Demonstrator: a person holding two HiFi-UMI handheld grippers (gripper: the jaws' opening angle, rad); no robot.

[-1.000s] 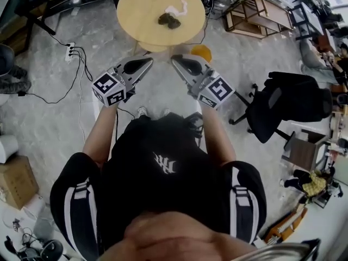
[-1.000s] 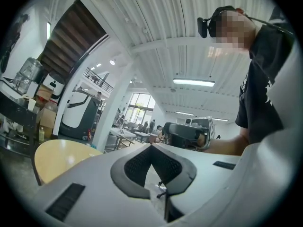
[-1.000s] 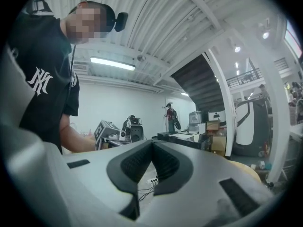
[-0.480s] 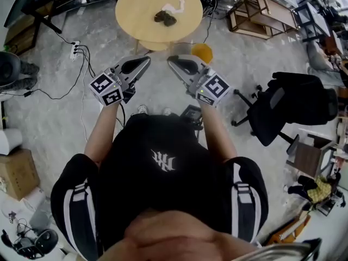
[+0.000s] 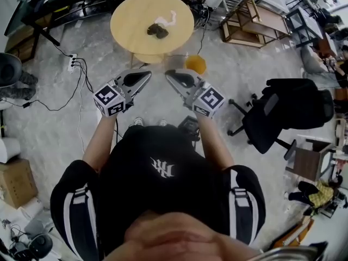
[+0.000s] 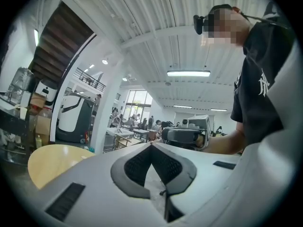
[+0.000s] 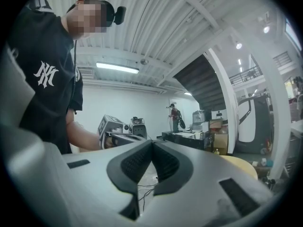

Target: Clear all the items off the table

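The left tool (image 5: 149, 75) and right tool (image 5: 168, 73) were both closed on nothing, held short of the round desk (image 5: 128, 15), where 2 items lay near its centre: a dark lump (image 5: 157, 31) and a white crumpled piece (image 5: 169, 18) just beside it.

A: Table (image 5: 130, 34), pale wood, smooth, matt. Floor (image 5: 54, 118)?
B: Grey marbled stone, slight sheen. Left gripper (image 5: 147, 76) and right gripper (image 5: 169, 74), matt grey plastic shells; pads (image 6: 137, 163) black, rough-textured.
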